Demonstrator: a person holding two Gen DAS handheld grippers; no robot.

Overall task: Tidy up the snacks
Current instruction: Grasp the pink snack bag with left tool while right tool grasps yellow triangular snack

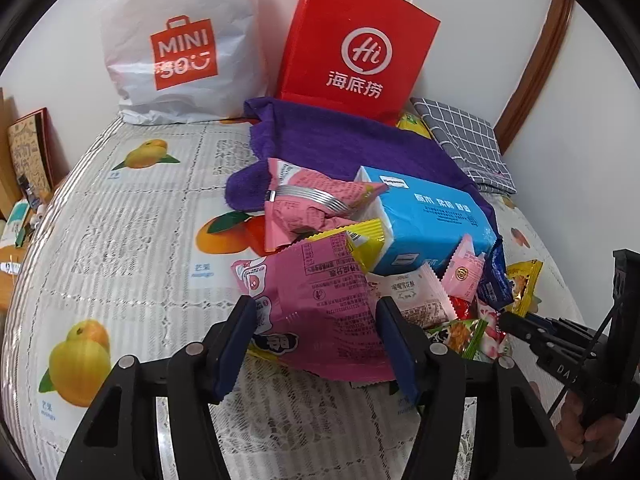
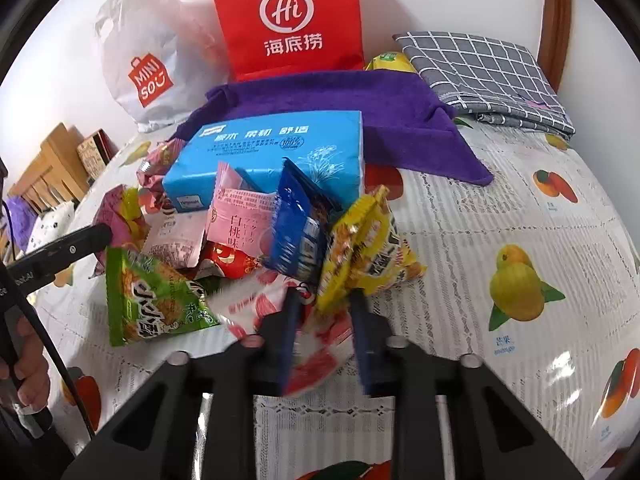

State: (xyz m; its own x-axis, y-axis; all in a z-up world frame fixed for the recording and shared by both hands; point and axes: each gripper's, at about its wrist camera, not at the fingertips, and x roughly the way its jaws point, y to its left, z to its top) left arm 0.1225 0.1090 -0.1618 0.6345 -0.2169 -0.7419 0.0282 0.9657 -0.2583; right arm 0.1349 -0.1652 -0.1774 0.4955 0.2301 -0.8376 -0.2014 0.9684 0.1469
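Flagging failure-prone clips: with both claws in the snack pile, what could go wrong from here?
1. The left claw squeezes the big pink packet; lifting it may dislodge the fork lying just behind it.
2. The right claw is shut on the red-and-white packet beside the yellow packet, which could snag.

A lived-in home is indicated by a fruit-printed lace tablecloth spread over the table. Shop carrier bags are propped at twelve o'clock against a plain wall, with folded checked cloth at two o'clock.
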